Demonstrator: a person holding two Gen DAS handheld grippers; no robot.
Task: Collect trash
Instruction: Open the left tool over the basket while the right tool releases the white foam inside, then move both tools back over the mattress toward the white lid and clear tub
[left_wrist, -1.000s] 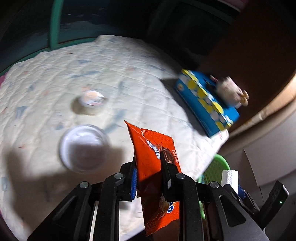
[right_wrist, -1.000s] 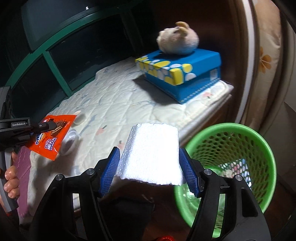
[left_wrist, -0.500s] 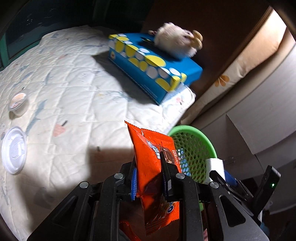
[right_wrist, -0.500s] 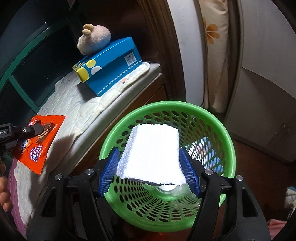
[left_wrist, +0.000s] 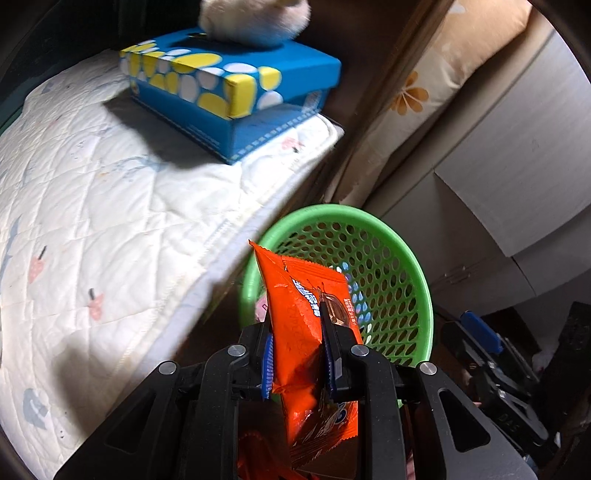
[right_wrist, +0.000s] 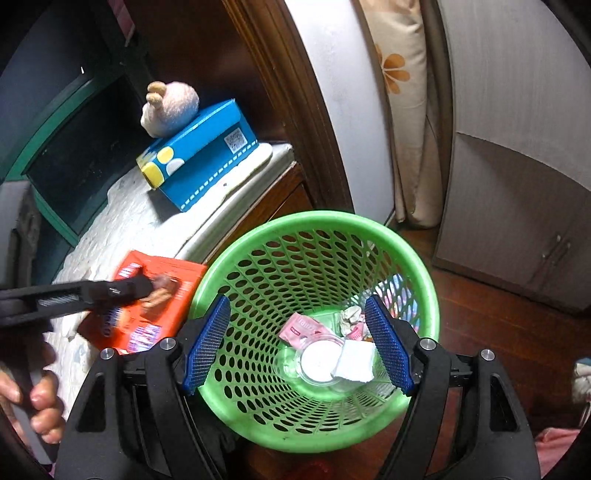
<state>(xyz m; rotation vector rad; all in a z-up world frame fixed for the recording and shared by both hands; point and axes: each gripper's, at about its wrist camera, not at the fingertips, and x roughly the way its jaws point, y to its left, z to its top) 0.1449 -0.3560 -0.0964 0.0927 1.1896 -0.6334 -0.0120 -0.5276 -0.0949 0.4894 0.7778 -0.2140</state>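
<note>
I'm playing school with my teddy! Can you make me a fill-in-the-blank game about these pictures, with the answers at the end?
1. The left gripper is shut on an ______ snack wrapper.
2. The bin is the colour ______.
3. A fluffy toy sits on top of the ______ box.
4. The white foam block lies inside the ______, under the opening right gripper.

Answers: orange; green; blue; bin

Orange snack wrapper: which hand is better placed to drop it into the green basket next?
Left. The left gripper already pinches the orange foil snack wrapper beside the green perforated plastic basket. The right gripper is opening, empty, above it.
</note>
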